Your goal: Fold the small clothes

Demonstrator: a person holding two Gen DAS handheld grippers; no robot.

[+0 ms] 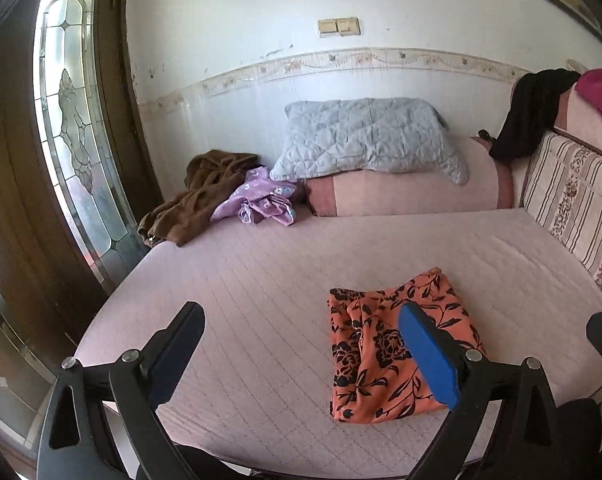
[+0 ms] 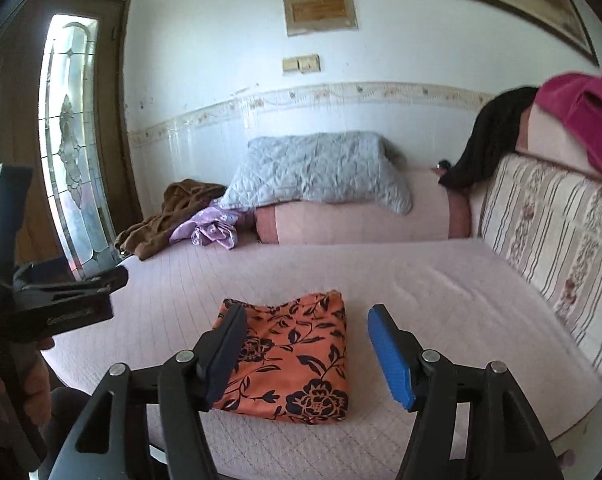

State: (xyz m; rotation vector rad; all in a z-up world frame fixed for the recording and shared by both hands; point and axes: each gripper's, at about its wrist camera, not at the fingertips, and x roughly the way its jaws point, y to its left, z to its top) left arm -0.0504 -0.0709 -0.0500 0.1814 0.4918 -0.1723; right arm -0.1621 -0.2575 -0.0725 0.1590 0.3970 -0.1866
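Lying folded: orange floral garment [image 2: 289, 360]

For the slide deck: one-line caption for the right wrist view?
Right gripper open above the folded orange garment on the bed; unfolded clothes wait by the pillow.

A folded garment [image 2: 291, 360] lay on the bed [image 2: 441, 292], low in the frame, apart from the other clothes. In the right wrist view it sat between and beyond the two fingers of the right claw [image 2: 305, 354]; the left claw [image 1: 301, 354] showed it to the right of centre. Behind it, at the bed's far end, a pillow [image 1: 365, 138] rested on a bolster [image 1: 413, 194]. Left of the bolster lay a small crumpled garment [image 1: 259, 200], and further left a larger heap of cloth [image 1: 197, 196] by the door [image 1: 17, 160]. A backrest [image 1: 573, 208] ran along the right edge, with two cloths [image 2: 497, 136] draped over its top.
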